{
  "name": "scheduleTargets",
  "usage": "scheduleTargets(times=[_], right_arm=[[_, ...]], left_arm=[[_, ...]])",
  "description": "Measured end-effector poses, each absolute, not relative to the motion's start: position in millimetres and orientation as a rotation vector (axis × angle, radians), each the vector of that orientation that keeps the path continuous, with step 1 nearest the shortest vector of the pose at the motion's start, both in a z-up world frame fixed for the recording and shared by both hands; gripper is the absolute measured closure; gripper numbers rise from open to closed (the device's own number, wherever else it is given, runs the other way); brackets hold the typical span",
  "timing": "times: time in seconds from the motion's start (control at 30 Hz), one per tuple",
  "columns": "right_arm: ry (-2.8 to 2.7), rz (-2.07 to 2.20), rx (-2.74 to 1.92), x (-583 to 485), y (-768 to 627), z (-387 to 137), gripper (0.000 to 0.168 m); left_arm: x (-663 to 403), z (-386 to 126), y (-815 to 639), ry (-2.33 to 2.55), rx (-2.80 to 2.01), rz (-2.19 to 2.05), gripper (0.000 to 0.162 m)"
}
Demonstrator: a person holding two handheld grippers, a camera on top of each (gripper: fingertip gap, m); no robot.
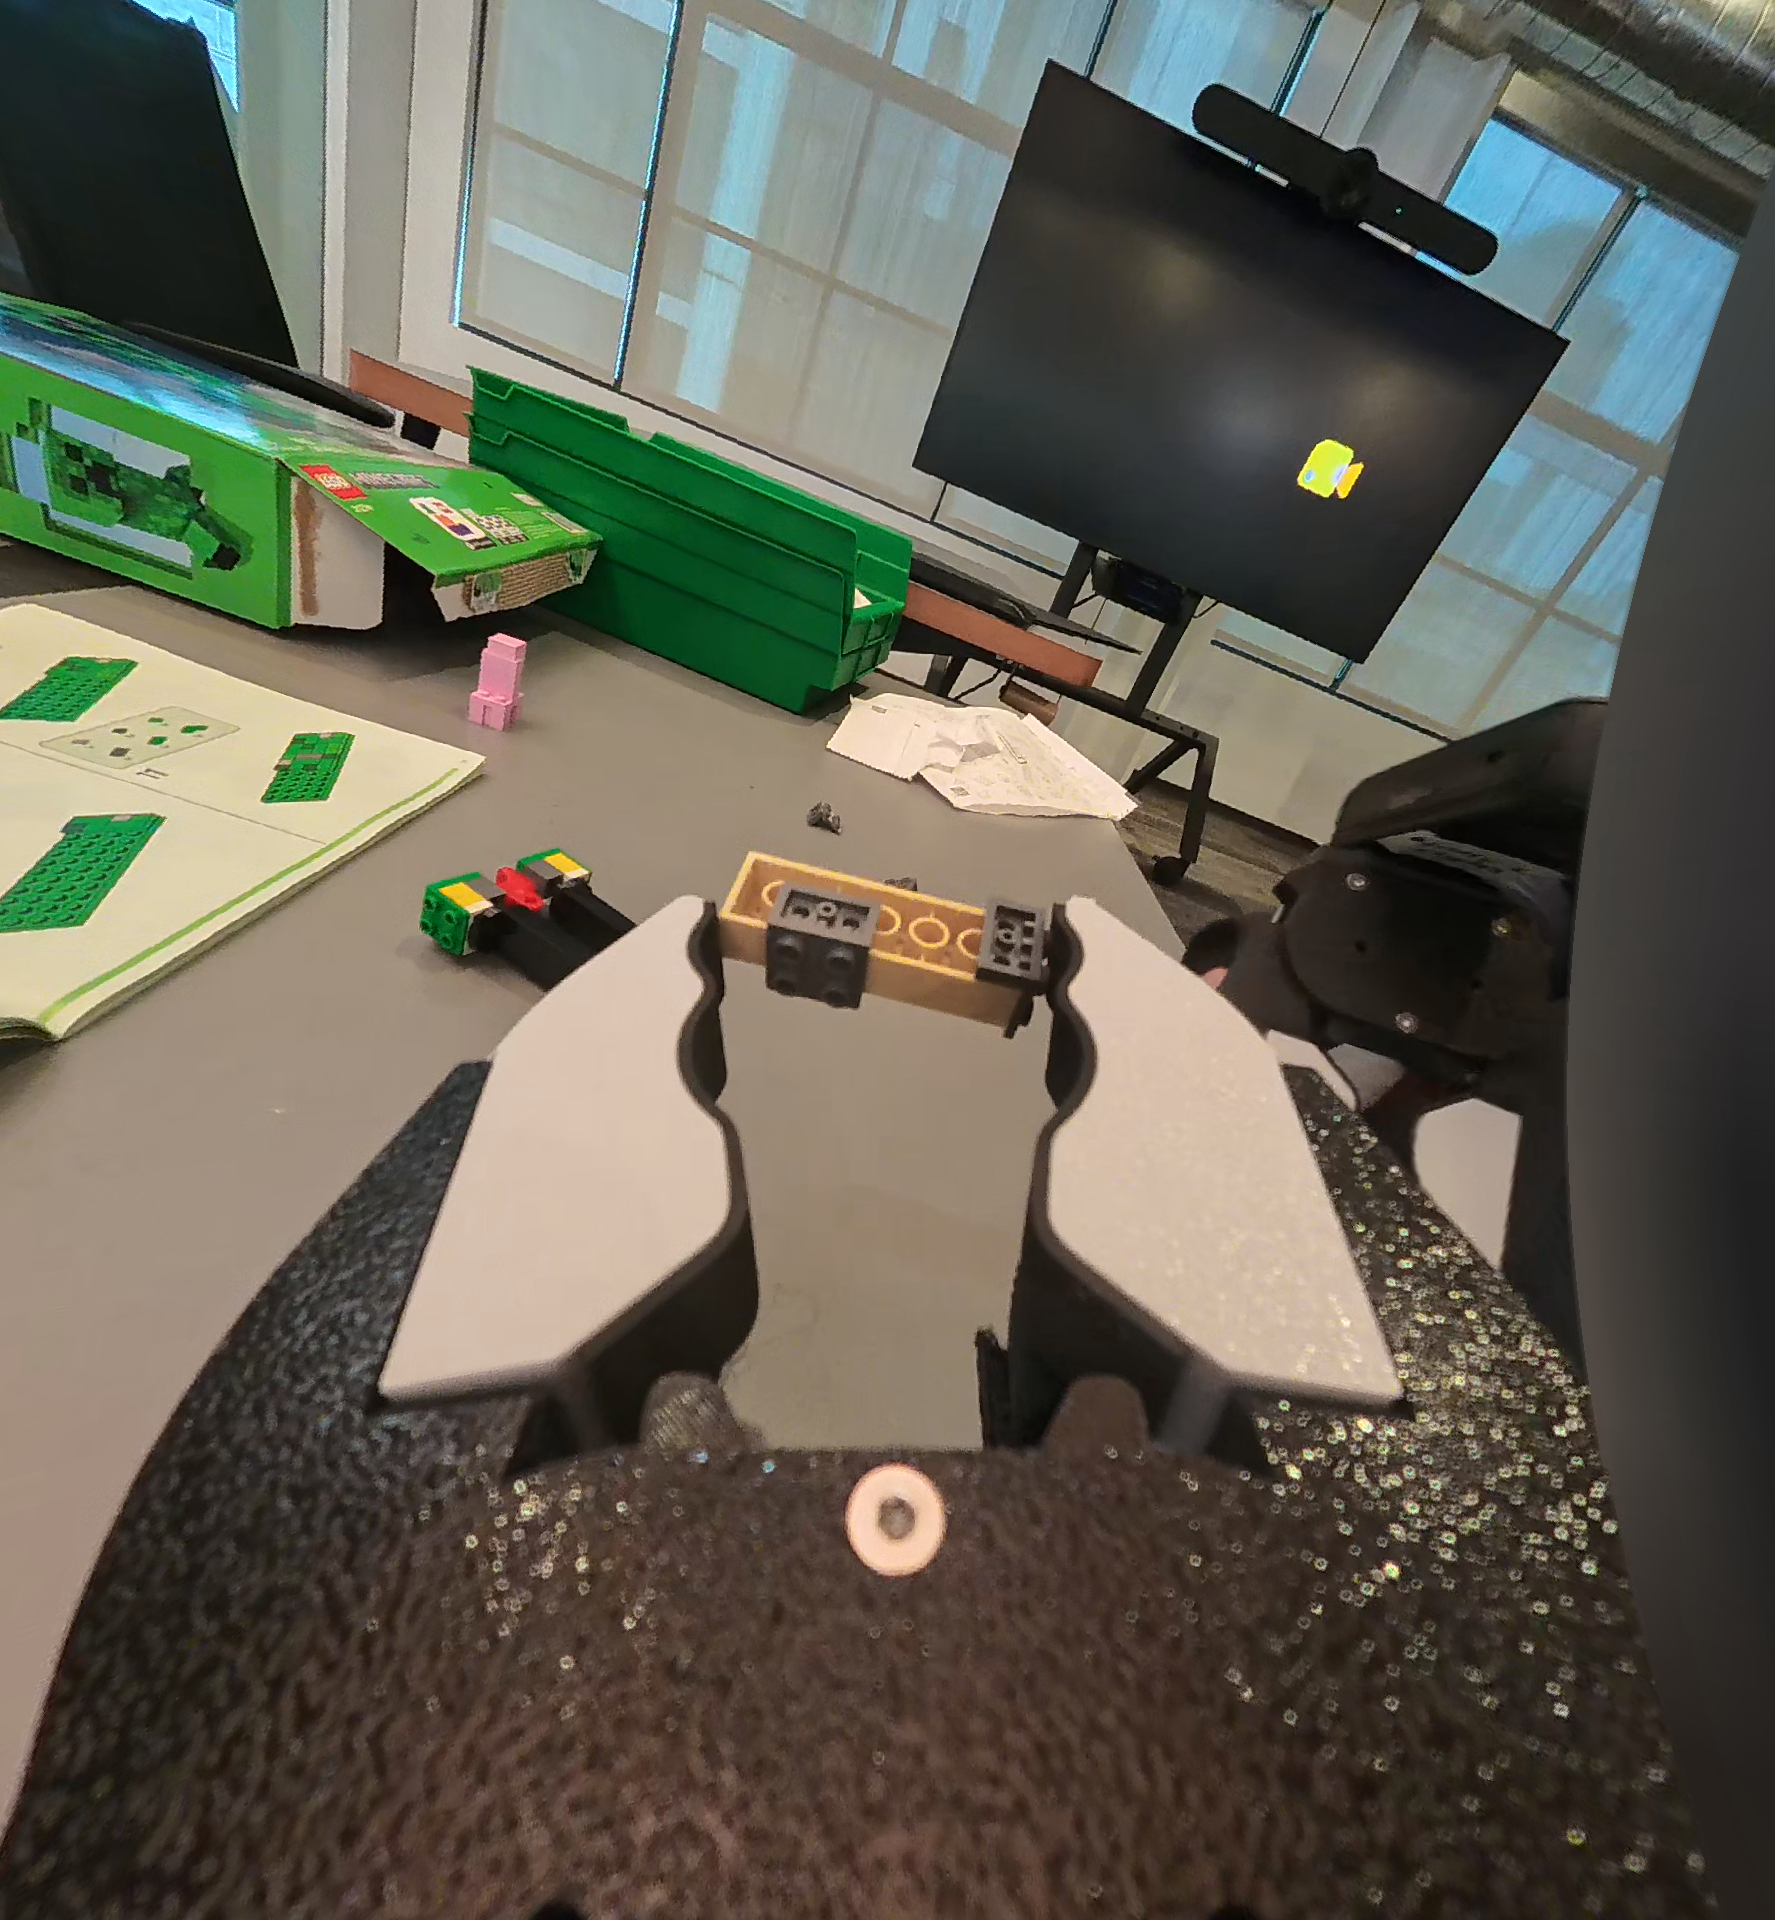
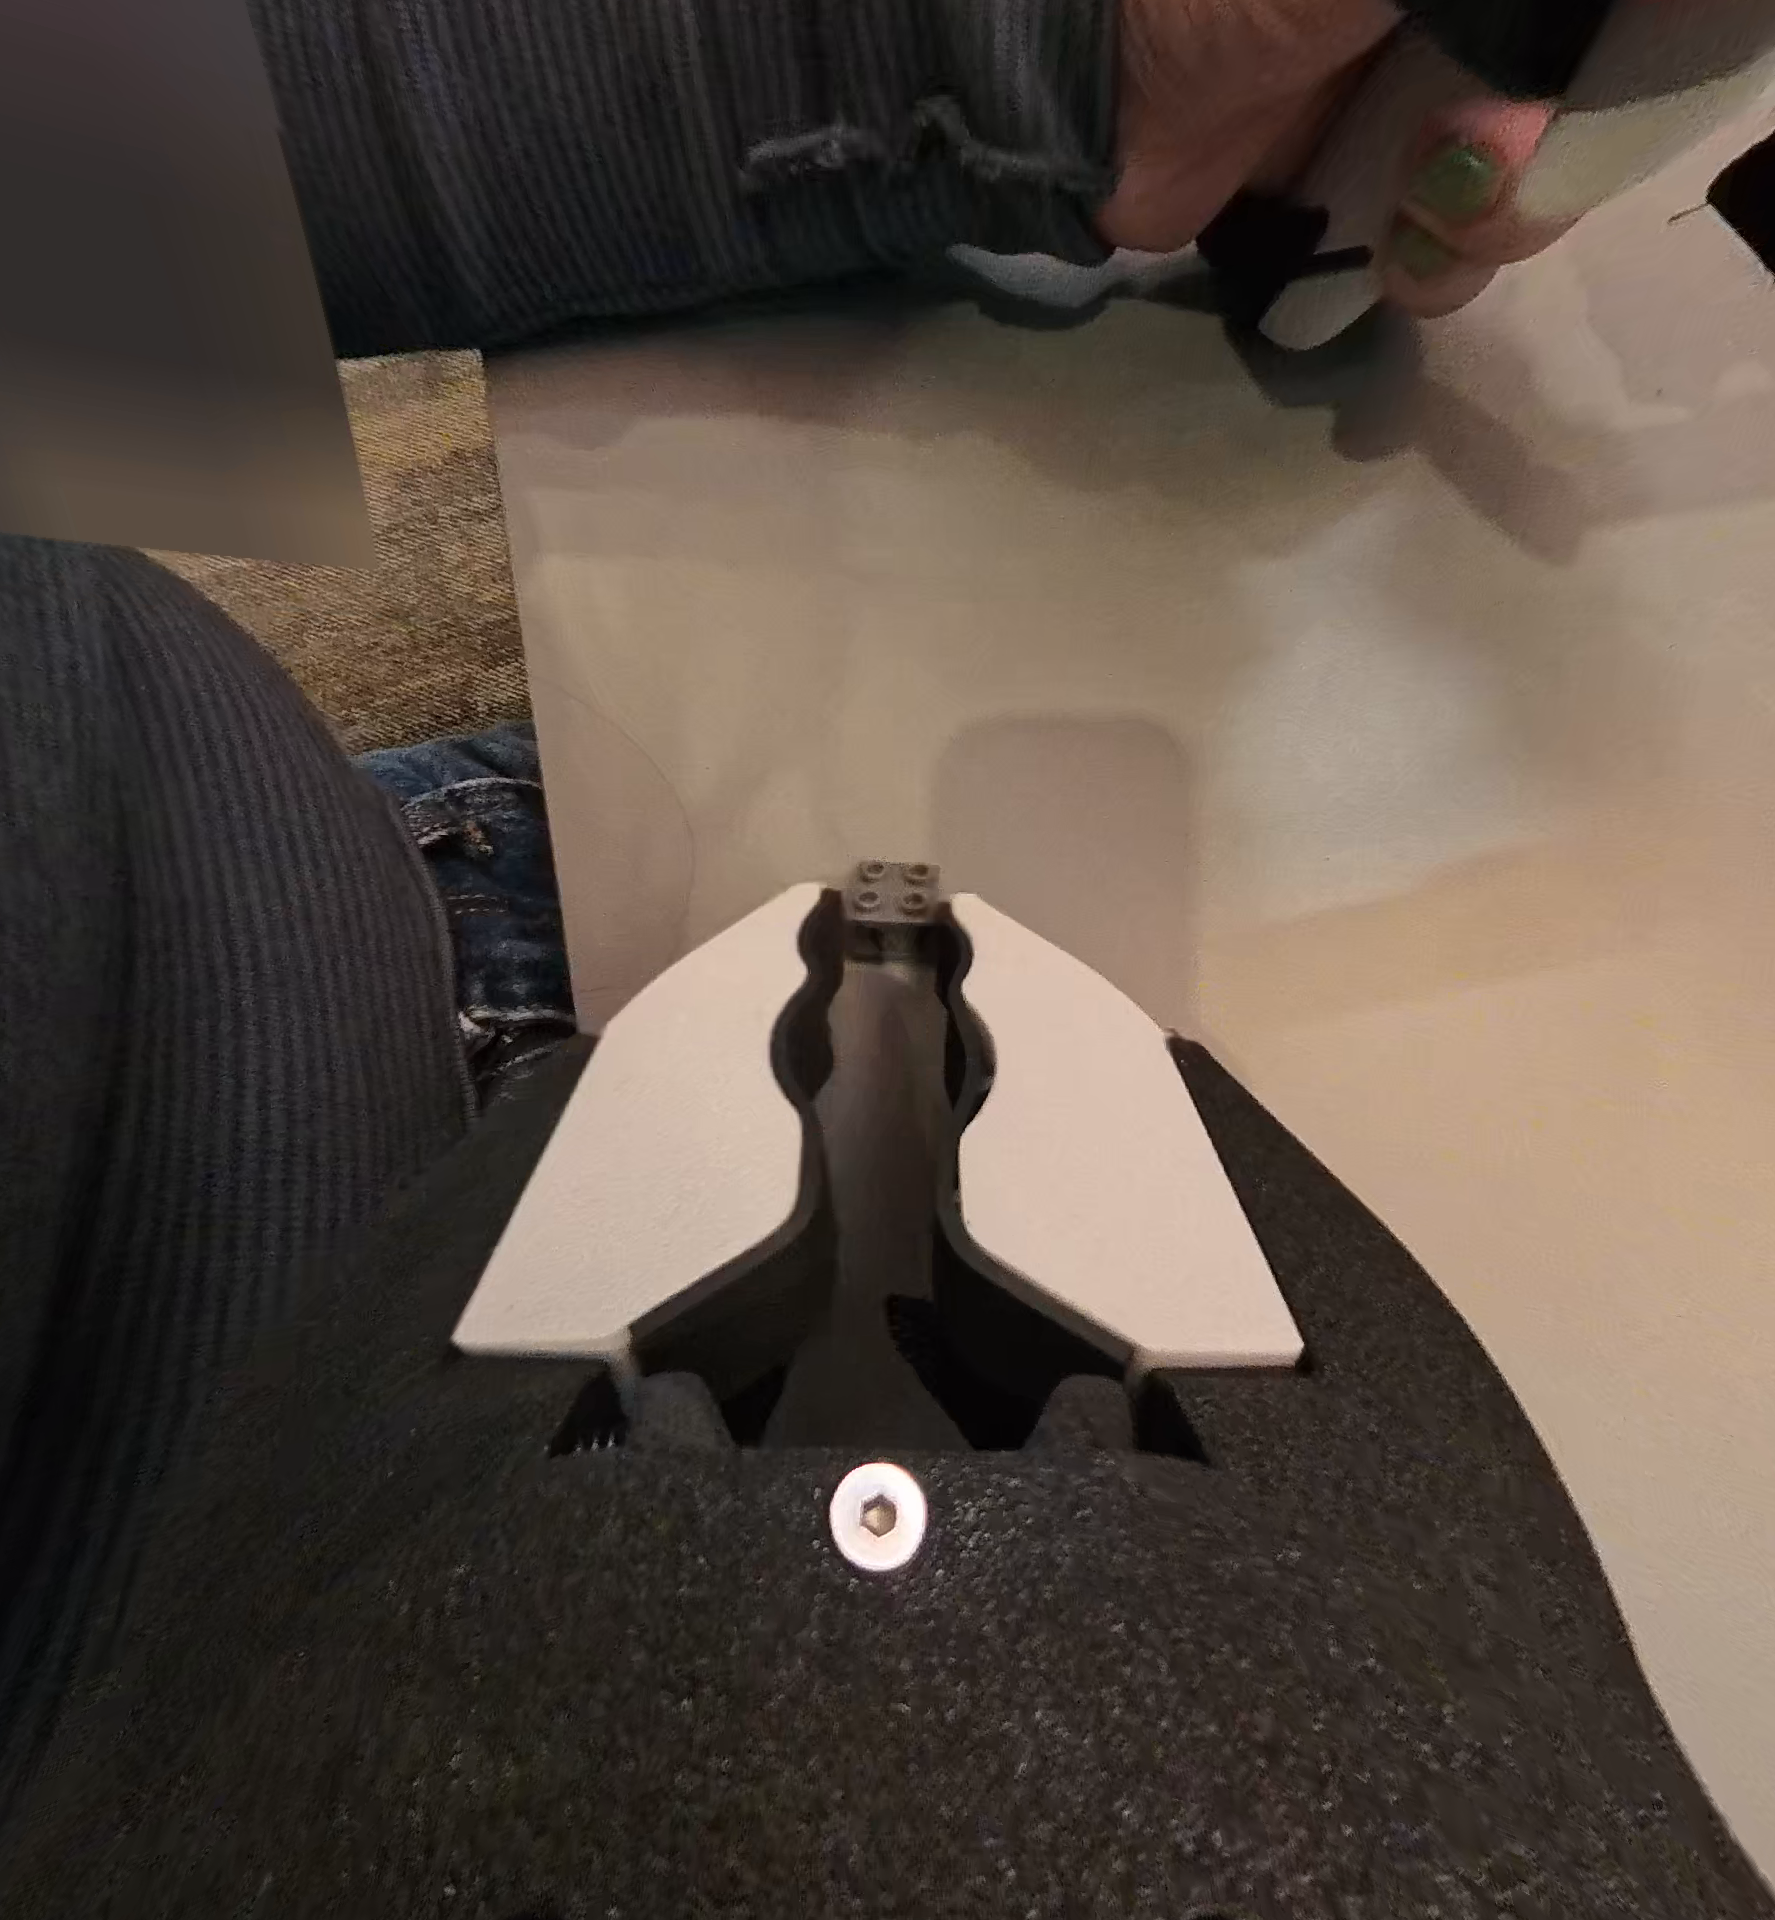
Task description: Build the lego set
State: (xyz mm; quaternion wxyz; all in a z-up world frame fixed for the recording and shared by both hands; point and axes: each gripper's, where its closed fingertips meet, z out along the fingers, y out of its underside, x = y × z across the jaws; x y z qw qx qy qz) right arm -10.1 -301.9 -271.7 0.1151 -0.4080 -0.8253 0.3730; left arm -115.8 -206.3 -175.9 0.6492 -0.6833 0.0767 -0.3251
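The left hand-held gripper (image 1: 878, 951) is spread wide and clamps the long tan plastic brick (image 1: 914, 956) by its two ends, lifted above the grey table (image 1: 239, 1195) with its hollow underside turned toward the camera. Two dark grey bracket pieces (image 1: 823, 940) are already fixed to it, one near the left end and one at the right end. Held this way, the brick looks presented for another piece to be pressed on.

The right hand-held gripper (image 2: 888, 914) is nearly closed, pinching a small grey four-stud plastic brick (image 2: 893, 889) at its fingertips, studs showing, low over the pale table (image 2: 1382, 935) near the person's lap; probably the next part to join.

On the far left lie the open instruction booklet (image 1: 135, 790), the green cardboard box (image 1: 135, 468) and a small green, yellow and black sub-assembly (image 1: 509, 914).
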Motion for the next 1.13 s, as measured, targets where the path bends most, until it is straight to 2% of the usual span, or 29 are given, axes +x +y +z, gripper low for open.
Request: scheduleTargets(times=[0.2, 0.33, 0.5, 0.83, 1.13], right_arm=[[-2.274, 1.054, -1.171, -25.6, -281.0, -259.4, 0.152], [-2.005, 1.115, -1.130, -55.6, -235.6, -224.4, 0.152], [-1.732, 1.445, -0.897, -76.4, -212.1, -174.5, 0.152], [-1.650, 1.875, -0.837, -87.4, -209.8, -168.7, 0.153], [-1.645, 1.897, -0.895, -93.7, -206.4, -171.9, 0.153]], left_arm=[[-117.1, -174.8, -206.8, 0.167, -1.544, -0.743, 0.103], [-116.0, -175.5, -206.7, 0.174, -1.549, -0.737, 0.103], [-108.9, -176.1, -206.2, 0.196, -1.556, -0.745, 0.103], [-94.0, -179.5, -203.2, 0.245, -1.585, -0.755, 0.103], [-88.4, -181.2, -205.0, 0.272, -1.599, -0.794, 0.103]])
